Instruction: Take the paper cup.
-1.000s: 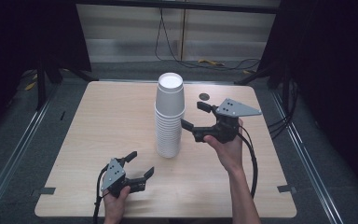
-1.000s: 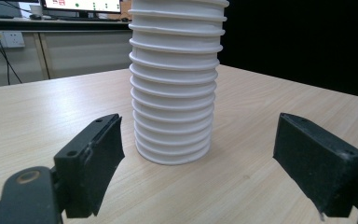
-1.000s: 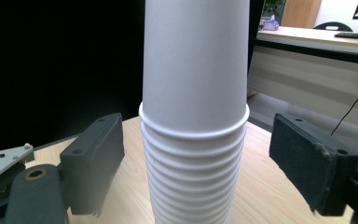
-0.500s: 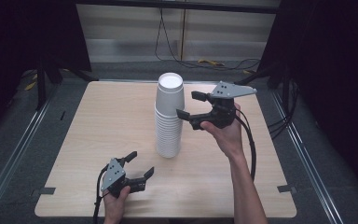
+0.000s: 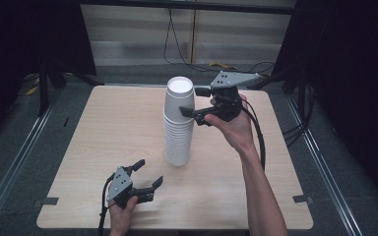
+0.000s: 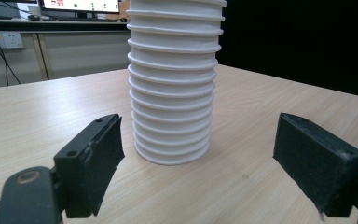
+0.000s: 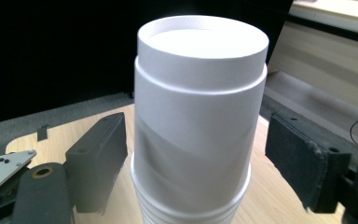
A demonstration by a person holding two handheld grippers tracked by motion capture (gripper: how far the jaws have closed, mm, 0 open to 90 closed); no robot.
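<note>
The topmost white paper cup [image 7: 200, 116] is bracketed by the open, empty right gripper [image 5: 199, 102]; nothing is lifted yet, and the left gripper [image 5: 146, 175] is held open and empty.

No text, label, brand or number can be read. The cups [image 5: 179, 123] are plain white, with no print on them. In the left gripper view a screen [image 6: 81, 4] at the top edge, behind the surface, shows some small coloured marks, but they are too small and blurred to read
</note>
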